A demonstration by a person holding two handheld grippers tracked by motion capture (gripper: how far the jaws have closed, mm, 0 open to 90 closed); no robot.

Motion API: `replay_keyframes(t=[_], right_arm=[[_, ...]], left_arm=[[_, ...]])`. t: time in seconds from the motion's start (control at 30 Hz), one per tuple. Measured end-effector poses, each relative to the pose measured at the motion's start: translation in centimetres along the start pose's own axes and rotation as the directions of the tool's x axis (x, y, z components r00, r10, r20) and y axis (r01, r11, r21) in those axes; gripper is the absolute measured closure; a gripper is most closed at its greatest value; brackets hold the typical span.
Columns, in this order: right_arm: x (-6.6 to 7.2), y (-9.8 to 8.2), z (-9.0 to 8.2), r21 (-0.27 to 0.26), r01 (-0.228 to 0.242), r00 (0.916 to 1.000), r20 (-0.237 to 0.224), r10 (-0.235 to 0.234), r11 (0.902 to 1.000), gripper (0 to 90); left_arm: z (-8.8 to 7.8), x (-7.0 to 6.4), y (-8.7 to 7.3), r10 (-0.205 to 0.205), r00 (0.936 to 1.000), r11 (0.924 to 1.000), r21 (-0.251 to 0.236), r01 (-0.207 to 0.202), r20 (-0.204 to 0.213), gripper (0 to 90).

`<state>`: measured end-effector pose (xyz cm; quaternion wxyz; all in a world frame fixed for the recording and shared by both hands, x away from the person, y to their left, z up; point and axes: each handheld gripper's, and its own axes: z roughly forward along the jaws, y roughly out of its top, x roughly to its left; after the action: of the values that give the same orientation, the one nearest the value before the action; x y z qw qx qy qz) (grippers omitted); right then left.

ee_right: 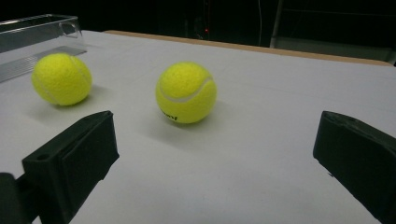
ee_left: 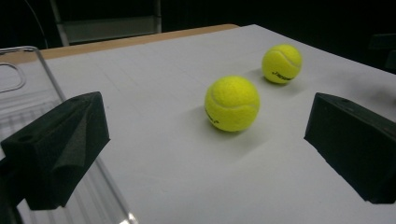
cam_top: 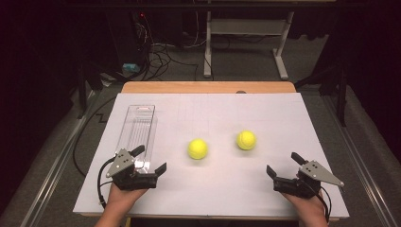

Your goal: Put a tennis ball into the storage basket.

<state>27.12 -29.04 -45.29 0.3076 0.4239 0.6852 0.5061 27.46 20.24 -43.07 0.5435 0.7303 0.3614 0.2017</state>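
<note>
We see two yellow balls on the counter [cam_top: 227, 189], both to the right of the clear box [cam_top: 137, 127]. The left ball [cam_top: 197, 148] lies ahead of our left gripper [cam_top: 152, 160], apart from its fingers [ee_left: 60, 149]. The right ball [cam_top: 246, 140] lies ahead of our right gripper [cam_top: 283, 163]. Both grippers stand wide open and hold nothing.

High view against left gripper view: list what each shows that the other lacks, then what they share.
High view: both hands, the left claw and right claw whole, both open, the full length of the clear case, the floor with cables and a desk frame.

Left gripper view: print on the far ball.

Shared: both balls, near ball and far one, the case, the white table.
</note>
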Motion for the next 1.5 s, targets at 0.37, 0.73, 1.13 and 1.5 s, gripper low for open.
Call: replay_keyframes(t=[0.37,0.73,1.13,1.5], right_arm=[[0.2,-0.1,0.1,0.009,0.003,1.0000,-0.009,-0.003,1.0000,0.0],[0.3,-0.1,0.2,0.010,0.010,0.9999,-0.013,-0.010,0.9999,0.0],[0.3,-0.2,0.2,0.017,0.016,0.9997,-0.018,-0.016,0.9997,0.0],[0.4,-0.4,0.3,0.026,0.030,0.9994,-0.017,-0.030,0.9992,0.0]], left_arm=[[2.1,-2.5,0.4,0.024,0.9977,0.9989,0.039,-0.026,0.064,0.5],[3.8,-3.9,0.3,0.032,0.9945,0.9956,0.085,-0.041,0.100,0.5],[5.5,-5.0,-0.3,0.054,0.9932,0.9682,0.238,-0.077,0.103,0.5],[6.8,-5.3,-0.9,0.048,0.9942,0.9121,0.401,-0.083,0.097,0.4]])
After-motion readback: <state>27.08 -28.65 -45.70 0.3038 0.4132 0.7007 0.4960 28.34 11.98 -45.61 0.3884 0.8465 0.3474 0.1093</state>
